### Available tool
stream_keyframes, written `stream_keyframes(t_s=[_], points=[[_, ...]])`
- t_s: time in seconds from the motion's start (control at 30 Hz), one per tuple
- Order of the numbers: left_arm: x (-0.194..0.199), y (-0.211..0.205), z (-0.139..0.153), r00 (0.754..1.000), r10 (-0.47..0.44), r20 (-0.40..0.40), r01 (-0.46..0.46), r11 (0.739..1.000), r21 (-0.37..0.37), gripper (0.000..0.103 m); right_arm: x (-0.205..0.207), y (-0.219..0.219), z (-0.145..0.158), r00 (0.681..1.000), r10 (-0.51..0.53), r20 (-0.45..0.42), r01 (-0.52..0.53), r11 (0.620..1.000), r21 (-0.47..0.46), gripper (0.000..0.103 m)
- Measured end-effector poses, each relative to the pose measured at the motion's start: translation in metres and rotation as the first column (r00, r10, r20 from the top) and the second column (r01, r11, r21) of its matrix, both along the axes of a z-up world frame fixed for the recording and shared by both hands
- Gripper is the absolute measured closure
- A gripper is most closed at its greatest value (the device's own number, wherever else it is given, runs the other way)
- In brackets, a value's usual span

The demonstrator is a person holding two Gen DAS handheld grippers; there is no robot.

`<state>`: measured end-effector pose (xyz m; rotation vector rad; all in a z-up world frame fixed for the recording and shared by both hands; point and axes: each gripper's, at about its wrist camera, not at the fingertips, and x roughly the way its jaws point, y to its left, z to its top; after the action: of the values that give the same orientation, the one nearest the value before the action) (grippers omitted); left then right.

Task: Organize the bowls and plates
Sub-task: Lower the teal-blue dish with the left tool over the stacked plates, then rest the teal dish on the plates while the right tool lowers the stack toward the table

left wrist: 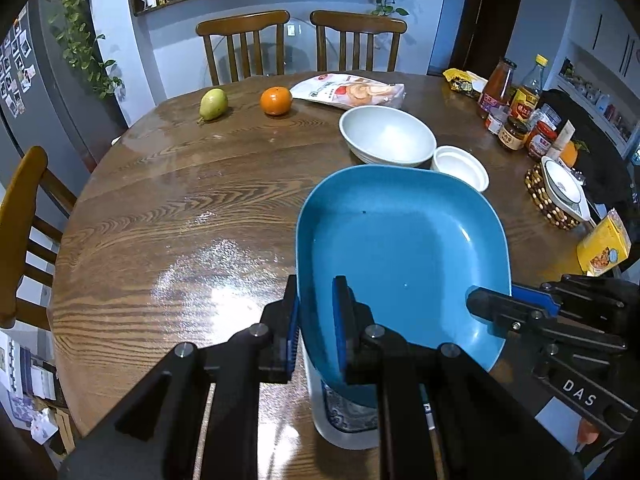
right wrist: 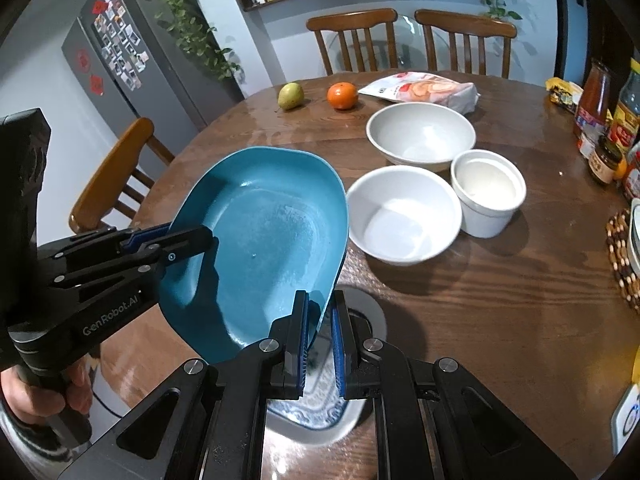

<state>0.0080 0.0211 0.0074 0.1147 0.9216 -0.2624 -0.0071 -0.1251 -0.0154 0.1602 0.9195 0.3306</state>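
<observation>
A blue squarish plate hangs tilted above the wooden table, gripped from both sides. My left gripper is shut on its near left rim. My right gripper is shut on the opposite rim of the blue plate; it also shows in the left wrist view as the right gripper. A hand holds the left gripper. Under the blue plate lies a white plate with a blue pattern, mostly hidden. Beyond stand a large white bowl, a medium white bowl and a white ramekin.
A pear, an orange and a snack bag lie at the table's far side. Jars and bottles, a beaded trivet with a dish and a yellow box crowd the right edge. Chairs ring the table.
</observation>
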Motion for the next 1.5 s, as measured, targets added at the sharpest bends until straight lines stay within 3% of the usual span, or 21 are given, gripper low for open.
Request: stream_keyframes(t_s=[0.93, 1.5], points=[[-0.024, -0.016, -0.042, 0.994, 0.026, -0.108, -0.025, 1.0, 0.01, 0.09, -0.02, -0.014, -0.036, 0.994, 0.042, -0.104, -0.043, 0.999, -0.005, 0.091], [-0.024, -0.009, -0.078, 0.975, 0.048, -0.216, -0.044, 0.999, 0.025, 0.09, -0.014, -0.002, -0.068, 0.977, 0.075, -0.201, -0.081, 0.997, -0.02, 0.091]])
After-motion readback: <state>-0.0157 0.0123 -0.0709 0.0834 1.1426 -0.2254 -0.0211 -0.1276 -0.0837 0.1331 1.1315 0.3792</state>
